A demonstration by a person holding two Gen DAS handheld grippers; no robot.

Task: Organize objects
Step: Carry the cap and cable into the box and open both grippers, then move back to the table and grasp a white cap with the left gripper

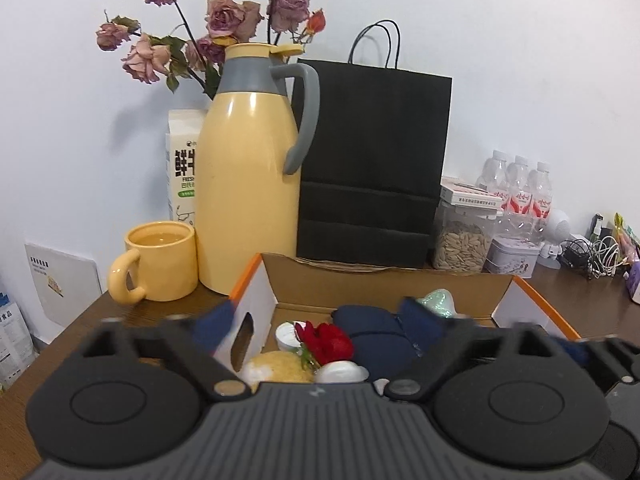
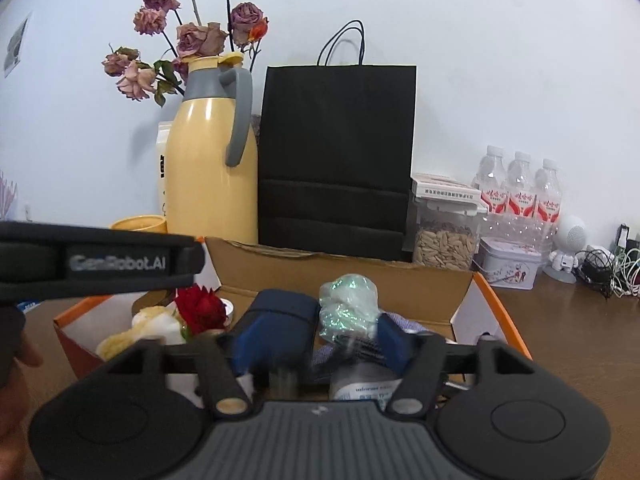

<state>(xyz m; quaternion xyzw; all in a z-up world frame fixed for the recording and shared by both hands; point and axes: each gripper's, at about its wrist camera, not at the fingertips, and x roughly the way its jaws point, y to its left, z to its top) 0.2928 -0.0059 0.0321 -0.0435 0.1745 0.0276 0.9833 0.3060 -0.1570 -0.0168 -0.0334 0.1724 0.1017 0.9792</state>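
An open cardboard box (image 1: pixel 264 312) with orange edges stands on the brown table. Inside lie a red strawberry-like piece (image 1: pixel 326 344), a white cap (image 1: pixel 288 334), a yellow sponge-like lump (image 1: pixel 280 368), a dark navy pouch (image 1: pixel 376 340) and a glittery pale-green bundle (image 1: pixel 440 300). My left gripper (image 1: pixel 318 328) hangs over the box's left part, its blurred blue pads far apart and nothing gripped. My right gripper (image 2: pixel 324 340) is over the box's middle, open, with the glittery bundle (image 2: pixel 348 308) and a grey roll (image 2: pixel 360 384) below the gap, untouched. The left gripper's body (image 2: pixel 100 262) shows at the left.
Behind the box stand a yellow thermos jug (image 1: pixel 248 168), a yellow mug (image 1: pixel 160 260), a milk carton (image 1: pixel 182 164), dried roses (image 1: pixel 224 20) and a black paper bag (image 1: pixel 372 160). To the right are a seed jar (image 1: pixel 462 244), a tin (image 1: pixel 512 256), water bottles (image 1: pixel 520 188) and tangled cables (image 1: pixel 592 252).
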